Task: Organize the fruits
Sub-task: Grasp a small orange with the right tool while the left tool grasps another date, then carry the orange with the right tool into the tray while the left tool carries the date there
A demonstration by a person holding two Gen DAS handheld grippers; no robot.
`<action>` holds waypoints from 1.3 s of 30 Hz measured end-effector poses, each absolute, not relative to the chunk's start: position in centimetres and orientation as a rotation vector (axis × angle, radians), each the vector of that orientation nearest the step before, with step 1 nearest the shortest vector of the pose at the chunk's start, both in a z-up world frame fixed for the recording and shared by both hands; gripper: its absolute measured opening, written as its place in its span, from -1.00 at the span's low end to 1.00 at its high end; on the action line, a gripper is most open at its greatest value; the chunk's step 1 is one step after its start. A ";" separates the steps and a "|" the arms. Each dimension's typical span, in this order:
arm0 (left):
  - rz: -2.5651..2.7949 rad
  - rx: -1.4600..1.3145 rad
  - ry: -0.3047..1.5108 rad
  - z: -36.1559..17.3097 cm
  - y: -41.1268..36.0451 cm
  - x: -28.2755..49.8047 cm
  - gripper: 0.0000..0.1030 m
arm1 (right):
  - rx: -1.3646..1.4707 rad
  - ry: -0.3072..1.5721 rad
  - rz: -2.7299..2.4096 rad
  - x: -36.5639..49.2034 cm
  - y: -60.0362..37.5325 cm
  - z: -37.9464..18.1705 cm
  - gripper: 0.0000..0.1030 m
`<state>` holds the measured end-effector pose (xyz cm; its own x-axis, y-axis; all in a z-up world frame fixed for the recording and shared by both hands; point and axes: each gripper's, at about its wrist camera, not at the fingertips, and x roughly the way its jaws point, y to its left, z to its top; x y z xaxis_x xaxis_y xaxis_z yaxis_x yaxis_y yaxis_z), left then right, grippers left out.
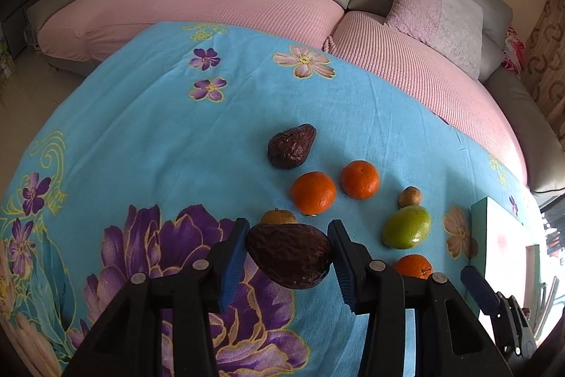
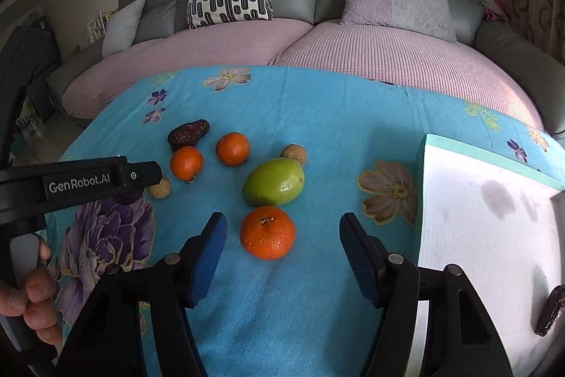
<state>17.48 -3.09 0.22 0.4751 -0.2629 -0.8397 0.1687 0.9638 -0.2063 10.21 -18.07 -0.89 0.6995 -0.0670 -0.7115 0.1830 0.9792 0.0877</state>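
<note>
Squeezing a dark brown fruit point(image 1: 289, 255) in left gripper point(image 1: 287, 257) fingers, right gripper point(image 2: 282, 249) fingers wide open around an orange point(image 2: 267, 233), "GenRobot.AI" on the black handle point(image 2: 79, 182).

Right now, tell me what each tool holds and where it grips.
The left tool brackets the dark wrinkled avocado across its middle; contact cannot be confirmed. The right tool holds nothing.

The right gripper point(image 2: 282, 251) stands open at the bottom centre, around an orange point(image 2: 267, 233) but not touching it. A green fruit point(image 2: 273, 182) lies just above. A white tray point(image 2: 487, 235) fills the right side.
</note>
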 end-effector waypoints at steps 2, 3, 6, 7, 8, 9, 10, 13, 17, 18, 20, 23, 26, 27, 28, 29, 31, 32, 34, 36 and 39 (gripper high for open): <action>-0.258 -0.110 1.046 0.1 -2.9 18.1 -0.06 | 0.146 0.800 -0.138 10.7 -17.7 -1.4 0.16; -0.256 -0.115 1.047 0.1 -2.9 18.4 -0.06 | 0.142 0.808 -0.139 10.9 -17.6 -1.7 0.13; -0.249 -0.123 1.050 -0.1 -2.7 19.0 -0.06 | 0.130 0.833 -0.144 11.4 -17.4 -2.5 0.05; -0.252 -0.124 1.053 -0.2 -2.7 19.0 -0.06 | 0.126 0.840 -0.147 11.6 -17.4 -2.7 0.05; -0.255 -0.127 1.058 -0.4 -2.7 19.1 -0.06 | 0.125 0.846 -0.151 11.7 -17.4 -2.9 0.04; -0.257 -0.128 1.063 -0.5 -2.7 19.2 -0.06 | 0.128 0.852 -0.152 11.8 -17.4 -3.1 0.03; -0.260 -0.128 1.065 -0.6 -2.8 19.2 -0.06 | 0.132 0.857 -0.152 11.9 -17.4 -3.3 0.01; -0.265 -0.127 1.068 -0.7 -2.9 19.2 -0.06 | 0.129 0.865 -0.149 12.1 -17.1 -3.6 -0.09; -0.268 -0.124 1.063 -0.5 -3.0 19.2 -0.06 | 0.123 0.860 -0.143 12.0 -17.1 -3.4 -0.21; -0.270 -0.122 1.060 -0.4 -3.0 19.1 -0.06 | 0.121 0.858 -0.141 12.0 -17.0 -3.3 -0.22; -0.277 -0.115 1.050 0.0 -3.1 18.9 -0.06 | 0.119 0.849 -0.136 11.7 -17.0 -3.0 -0.22; -0.291 -0.108 1.028 0.9 -3.3 18.5 -0.06 | 0.137 0.825 -0.134 11.1 -17.4 -2.0 -0.23; -0.312 -0.103 1.010 1.8 -3.6 17.9 -0.06 | 0.169 0.799 -0.148 10.3 -18.3 -0.9 -0.22; -0.319 -0.099 1.004 2.1 -3.8 17.8 -0.06 | 0.177 0.792 -0.153 10.1 -18.6 -0.6 -0.22; -0.326 -0.096 1.000 2.4 -4.0 17.7 -0.06 | 0.180 0.787 -0.160 9.9 -19.0 -0.3 -0.22; -0.333 -0.093 0.994 2.7 -4.2 17.5 -0.06 | 0.184 0.782 -0.171 9.7 -19.3 0.0 -0.22; -0.347 -0.086 0.982 3.2 -4.6 17.1 -0.06 | 0.202 0.774 -0.191 9.1 -20.3 0.5 -0.22; -0.357 -0.081 0.975 3.5 -4.9 16.8 -0.06 | 0.214 0.772 -0.198 8.9 -20.8 0.8 -0.22; -0.378 -0.072 0.963 4.1 -5.5 16.4 -0.06 | 0.240 0.768 -0.218 8.4 -21.9 1.2 -0.22; -0.407 -0.063 0.956 4.6 -6.3 15.8 -0.06 | 0.258 0.769 -0.242 7.8 -23.1 1.5 -0.22; -0.452 -0.037 0.955 5.1 -7.9 14.9 -0.06 | 0.286 0.773 -0.291 6.8 -25.1 2.0 -0.22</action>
